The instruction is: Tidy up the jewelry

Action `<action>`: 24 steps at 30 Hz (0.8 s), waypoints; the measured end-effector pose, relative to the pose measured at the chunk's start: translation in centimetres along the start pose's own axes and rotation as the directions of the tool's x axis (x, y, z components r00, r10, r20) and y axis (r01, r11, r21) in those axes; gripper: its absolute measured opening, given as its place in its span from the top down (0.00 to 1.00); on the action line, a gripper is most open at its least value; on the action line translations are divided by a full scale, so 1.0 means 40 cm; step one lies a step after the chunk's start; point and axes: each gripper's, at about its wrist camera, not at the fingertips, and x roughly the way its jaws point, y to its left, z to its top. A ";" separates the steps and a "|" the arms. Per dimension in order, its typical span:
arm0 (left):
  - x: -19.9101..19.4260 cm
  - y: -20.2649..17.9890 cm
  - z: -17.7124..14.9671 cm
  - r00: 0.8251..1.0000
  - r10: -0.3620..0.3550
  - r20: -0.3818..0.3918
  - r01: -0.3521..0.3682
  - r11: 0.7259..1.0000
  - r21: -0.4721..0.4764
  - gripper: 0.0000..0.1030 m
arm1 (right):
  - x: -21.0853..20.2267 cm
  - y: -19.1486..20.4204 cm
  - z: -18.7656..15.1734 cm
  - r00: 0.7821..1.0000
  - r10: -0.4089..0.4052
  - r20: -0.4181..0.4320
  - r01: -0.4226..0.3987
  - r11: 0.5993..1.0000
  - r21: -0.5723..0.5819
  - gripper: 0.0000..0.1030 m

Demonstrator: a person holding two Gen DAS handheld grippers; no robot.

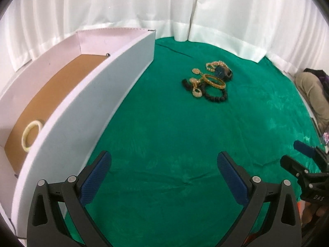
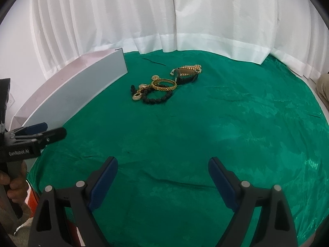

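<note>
A pile of jewelry lies on the green cloth: a gold bangle, a black bead bracelet, a gold bead chain, a dark watch and gold earrings. In the right wrist view the gold bangle and black bead bracelet lie ahead, left of centre. A cream bangle rests inside the white box on its brown floor. My left gripper is open and empty beside the box wall. My right gripper is open and empty over bare cloth.
White curtains hang behind the table. The white box stands along the left side. A person's hand holds the left gripper's handle at the left edge. A beige object sits past the table's right edge.
</note>
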 end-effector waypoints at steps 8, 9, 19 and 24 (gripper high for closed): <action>0.001 0.018 0.069 0.998 -0.062 -0.005 0.061 0.997 -0.036 0.01 | 0.000 -0.039 -0.007 1.000 -0.006 0.002 0.006 1.000 0.030 0.11; -0.003 0.021 0.081 0.997 -0.075 0.000 0.075 0.996 -0.045 0.01 | 0.000 -0.045 -0.008 1.000 -0.009 0.002 0.009 0.999 0.036 0.11; 0.070 -0.069 0.231 0.978 -0.195 -0.068 0.198 0.979 0.041 0.01 | 0.021 -0.094 -0.021 1.000 0.001 -0.018 0.001 0.995 0.104 0.11; 0.195 -0.234 0.275 0.977 -0.142 -0.161 0.191 0.916 0.354 0.01 | 0.023 -0.118 -0.025 1.000 -0.001 -0.023 0.004 0.992 0.128 0.11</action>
